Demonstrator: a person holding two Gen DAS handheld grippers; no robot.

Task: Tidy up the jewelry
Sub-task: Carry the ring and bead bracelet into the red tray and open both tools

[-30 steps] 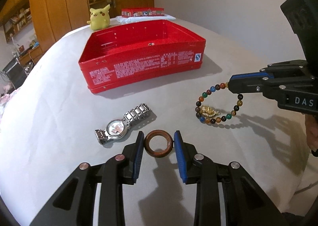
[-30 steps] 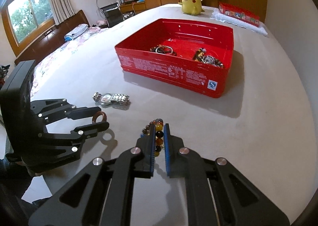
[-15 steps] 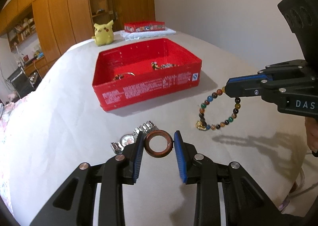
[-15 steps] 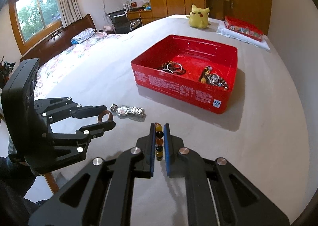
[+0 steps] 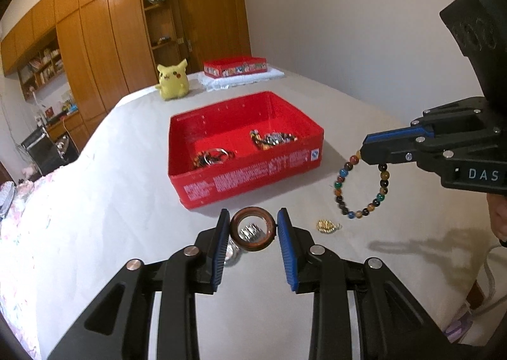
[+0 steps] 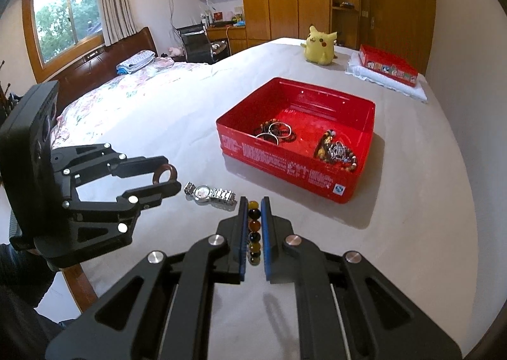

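Note:
A brown ring (image 5: 236, 230) is pinched between the blue pads of my left gripper (image 5: 253, 216), above the white table. To the right, my right gripper (image 5: 365, 150) is shut on a multicoloured bead bracelet (image 5: 339, 193) that hangs in the air. A gold charm (image 5: 328, 226) shows just below it; I cannot tell whether it is attached. In the right wrist view the beads (image 6: 254, 226) sit between the right gripper's (image 6: 254, 201) pads, and the left gripper (image 6: 171, 173) holds the ring (image 6: 164, 174). A silver watch (image 6: 210, 193) lies on the table. The open red tin (image 6: 285, 167) beyond holds several bracelets.
A yellow plush toy (image 6: 319, 45) and a small red box (image 6: 388, 66) on a white cloth stand at the table's far end. A bed (image 6: 142, 87) lies to the left, past the table edge. A person's hand (image 5: 499, 220) shows at the right.
Both grippers have risen with their pieces. The bracelet has left the table and now hangs free. The watch has slid behind the ring, and more of the tin's inside shows.

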